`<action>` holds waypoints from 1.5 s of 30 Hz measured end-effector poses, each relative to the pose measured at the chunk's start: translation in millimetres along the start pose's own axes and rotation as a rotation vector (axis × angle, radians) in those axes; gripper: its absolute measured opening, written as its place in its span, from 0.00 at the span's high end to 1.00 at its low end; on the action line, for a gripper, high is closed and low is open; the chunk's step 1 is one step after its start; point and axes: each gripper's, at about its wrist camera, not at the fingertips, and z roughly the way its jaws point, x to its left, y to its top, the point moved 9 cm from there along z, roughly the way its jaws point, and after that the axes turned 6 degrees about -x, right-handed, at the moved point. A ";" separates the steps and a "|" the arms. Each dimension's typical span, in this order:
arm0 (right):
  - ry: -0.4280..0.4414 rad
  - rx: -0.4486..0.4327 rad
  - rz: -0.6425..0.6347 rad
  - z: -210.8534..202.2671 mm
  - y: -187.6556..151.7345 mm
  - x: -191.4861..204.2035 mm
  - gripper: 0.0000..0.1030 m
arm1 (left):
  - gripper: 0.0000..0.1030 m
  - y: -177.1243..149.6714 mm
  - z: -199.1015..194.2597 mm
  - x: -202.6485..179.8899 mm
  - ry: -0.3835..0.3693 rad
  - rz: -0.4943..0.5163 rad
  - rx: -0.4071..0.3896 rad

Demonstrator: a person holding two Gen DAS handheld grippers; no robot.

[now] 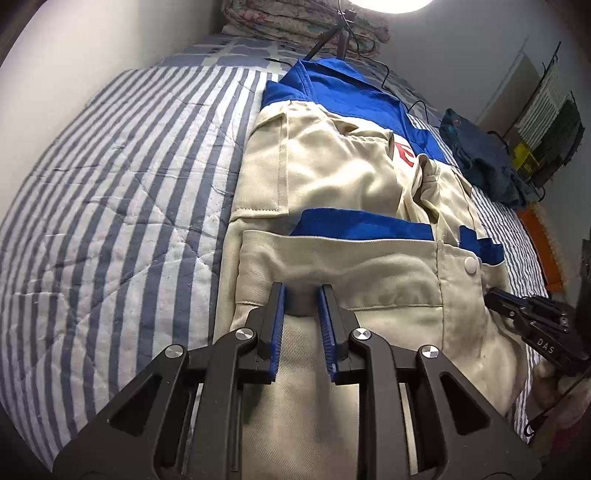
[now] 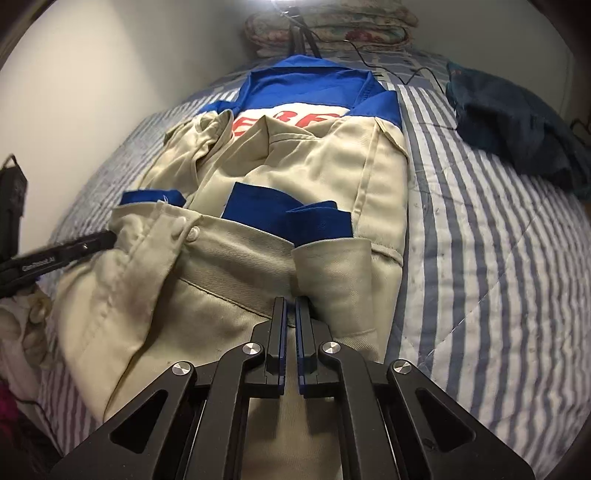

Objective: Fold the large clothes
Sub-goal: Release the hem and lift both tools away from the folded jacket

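A beige work jacket (image 1: 332, 177) with blue yoke and cuffs and red lettering lies on the striped bed, sleeves folded in over its middle; it also shows in the right wrist view (image 2: 295, 162). My left gripper (image 1: 302, 291) is open, its jaws a hand's width apart over the jacket's bottom hem on the left side. My right gripper (image 2: 291, 304) is shut on the jacket's bottom hem at the right side, and it shows at the right edge of the left wrist view (image 1: 495, 297). The left gripper shows at the left of the right wrist view (image 2: 107, 238).
A blue-and-white striped quilt (image 1: 110, 206) covers the bed. A dark blue garment (image 2: 517, 125) lies at the far right. Folded floral blankets (image 2: 332, 29) and a tripod with cables (image 1: 332, 37) stand at the head. A wall runs along the left.
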 end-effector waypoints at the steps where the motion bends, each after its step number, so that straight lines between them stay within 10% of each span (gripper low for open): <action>1: -0.026 -0.005 -0.013 -4.9 2.9 1.1 0.97 | 0.79 0.9 -5.0 -0.3 0.010 -0.002 -0.004; 13: -0.158 -0.227 -0.094 -154.5 31.2 44.1 0.72 | 0.79 21.2 -167.9 -36.4 -0.007 0.067 -0.239; 28: -0.214 -0.433 -0.217 -320.9 32.9 100.7 0.66 | 0.62 17.2 -356.9 -90.3 -0.031 0.240 -0.455; 31: -0.209 -0.450 -0.223 -331.0 33.7 103.9 0.64 | 0.47 19.1 -372.7 -96.3 -0.024 0.247 -0.483; 45: -0.166 -0.475 -0.171 -331.8 72.2 71.9 0.47 | 0.46 77.7 -365.0 -94.5 0.062 0.298 -0.527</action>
